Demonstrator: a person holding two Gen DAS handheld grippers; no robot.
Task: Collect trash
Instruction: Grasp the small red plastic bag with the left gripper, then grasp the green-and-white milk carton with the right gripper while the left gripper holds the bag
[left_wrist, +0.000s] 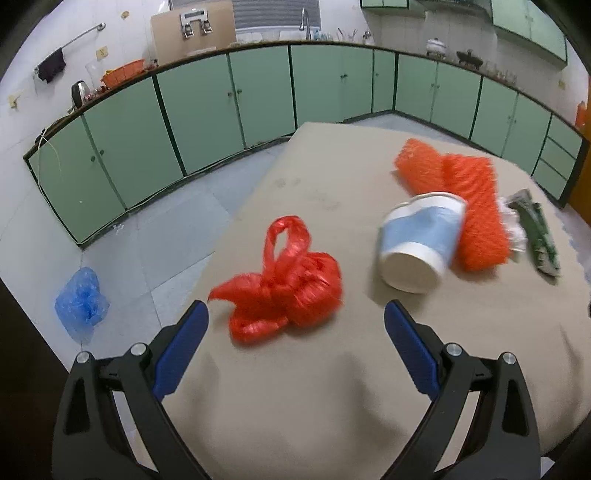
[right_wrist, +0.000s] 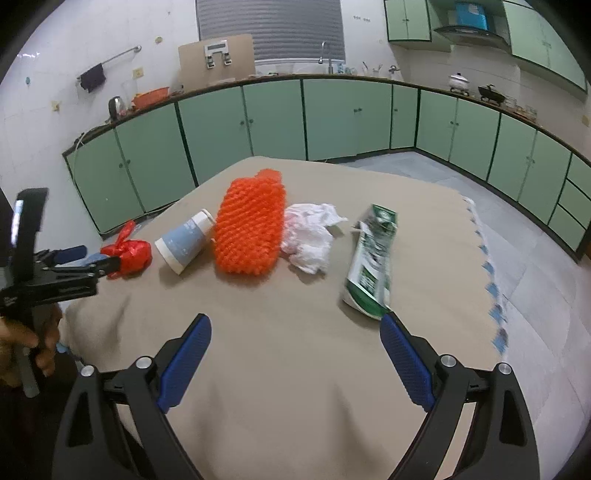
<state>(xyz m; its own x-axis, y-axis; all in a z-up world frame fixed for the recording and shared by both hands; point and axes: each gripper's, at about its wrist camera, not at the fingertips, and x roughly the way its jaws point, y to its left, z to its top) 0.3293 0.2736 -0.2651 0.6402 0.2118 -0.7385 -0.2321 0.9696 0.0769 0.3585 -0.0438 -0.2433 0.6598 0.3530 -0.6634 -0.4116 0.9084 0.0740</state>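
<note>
Left gripper (left_wrist: 295, 314), jaws apart, faces the red plastic bag (left_wrist: 284, 288) lying just ahead between its fingertips. Right gripper (right_wrist: 295, 325), jaws apart, holds nothing; the green carton (right_wrist: 371, 266) lies just beyond its right fingertip.

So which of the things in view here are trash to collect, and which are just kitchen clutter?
Trash on the table:
red plastic bag
paper cup, on its side
orange foam net
crumpled white plastic
flattened green carton
Possibly the blue bag on the floor.

Just lying about:
kettle
orange basin
dark cloth on the rail
white pot
</note>
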